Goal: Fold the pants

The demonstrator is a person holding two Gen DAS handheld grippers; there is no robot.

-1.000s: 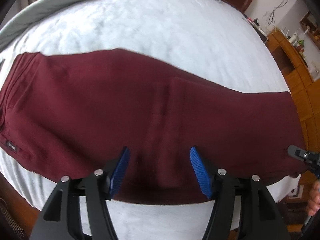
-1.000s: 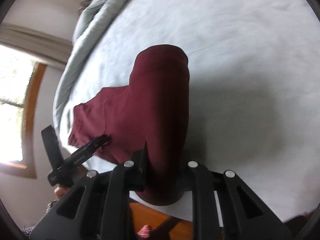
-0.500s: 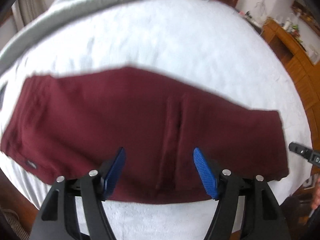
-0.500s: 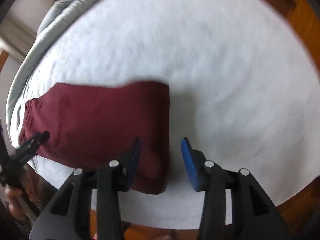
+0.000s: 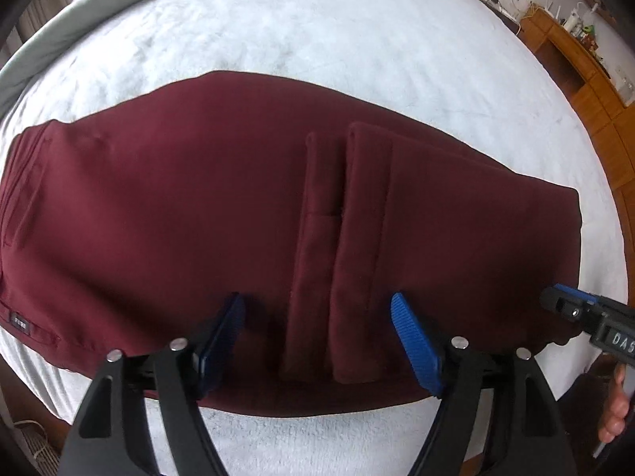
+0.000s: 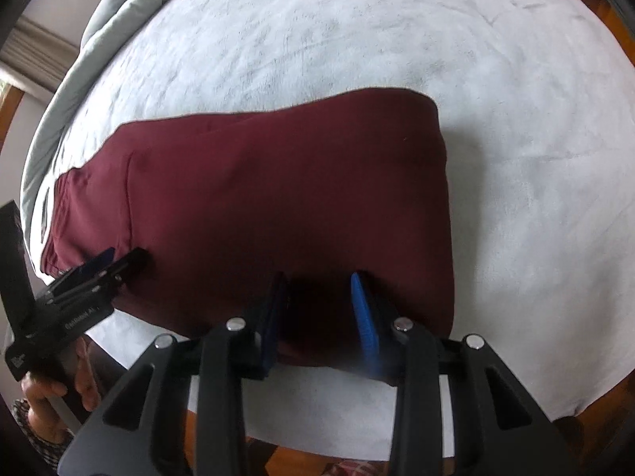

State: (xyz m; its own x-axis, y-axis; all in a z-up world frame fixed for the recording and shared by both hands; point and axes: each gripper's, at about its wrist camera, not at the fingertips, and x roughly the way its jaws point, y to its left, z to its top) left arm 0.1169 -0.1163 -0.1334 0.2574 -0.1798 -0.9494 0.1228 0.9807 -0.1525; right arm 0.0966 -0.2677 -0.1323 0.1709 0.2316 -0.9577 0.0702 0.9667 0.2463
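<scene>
Maroon pants [image 5: 198, 206] lie folded in half lengthwise across the white bed, waistband [image 5: 24, 198] at the left. The leg cuffs [image 5: 349, 238] lie doubled back on top at the middle. My left gripper [image 5: 315, 301] points down over the cuffs near the front edge; its jaws are opening and nothing is pinched. In the right wrist view my right gripper [image 6: 319, 279] is low over the folded end of the pants [image 6: 278, 190]. Its jaws are closing with fabric beneath the gap, and the pads stand apart. Each gripper also shows in the other's view: the right gripper [image 5: 563, 305], the left gripper [image 6: 127, 258].
The white blanket [image 5: 317, 31] covers the bed. A grey duvet [image 5: 99, 4] is bunched along the far left edge. A wooden cabinet [image 5: 575, 51] with small items stands at the right. A person's hand [image 6: 43, 388] holds the left gripper's handle. The bed's front edge is just below both grippers.
The right gripper let go of the lifted leg fold, which now lies flat, then opened and dropped low over it. The left gripper widened and moved closer over the cuffs.
</scene>
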